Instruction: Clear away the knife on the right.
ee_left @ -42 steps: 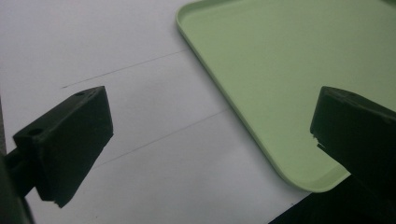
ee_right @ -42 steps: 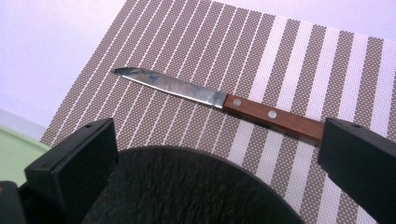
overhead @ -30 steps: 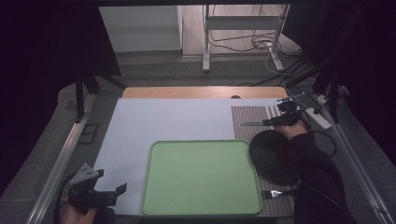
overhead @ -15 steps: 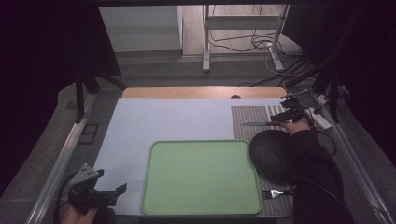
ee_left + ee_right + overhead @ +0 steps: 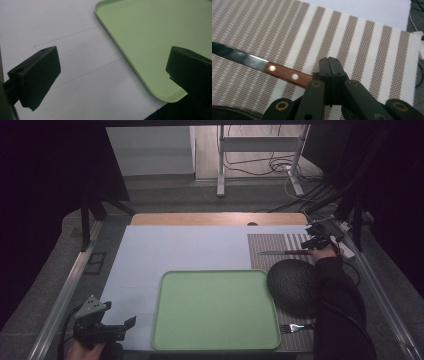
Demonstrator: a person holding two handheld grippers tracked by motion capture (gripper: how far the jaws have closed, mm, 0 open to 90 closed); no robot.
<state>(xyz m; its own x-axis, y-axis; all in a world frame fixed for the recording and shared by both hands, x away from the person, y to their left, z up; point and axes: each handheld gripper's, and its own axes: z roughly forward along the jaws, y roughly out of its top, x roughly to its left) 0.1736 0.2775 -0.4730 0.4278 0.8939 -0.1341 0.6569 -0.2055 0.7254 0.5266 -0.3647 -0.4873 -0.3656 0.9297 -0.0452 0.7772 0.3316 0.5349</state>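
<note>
From the high view, the right gripper (image 5: 311, 248) sat at the far right of the table over a striped placemat (image 5: 272, 244), holding a knife (image 5: 280, 252) by the end of its handle, blade pointing left. A dark round plate (image 5: 295, 285) lay just nearer, beside a green tray (image 5: 215, 310), with a fork (image 5: 296, 326) at the near edge. The left gripper (image 5: 131, 322) hovered at the near left corner.

In the left gripper view, its jaws stood wide apart with nothing between them, over white table covering (image 5: 75, 75) and the tray's corner (image 5: 140, 37).

In the right gripper view, the jaws had just been closing and were clamped on the knife's wooden handle (image 5: 287, 73) above the striped placemat (image 5: 367, 45)
</note>
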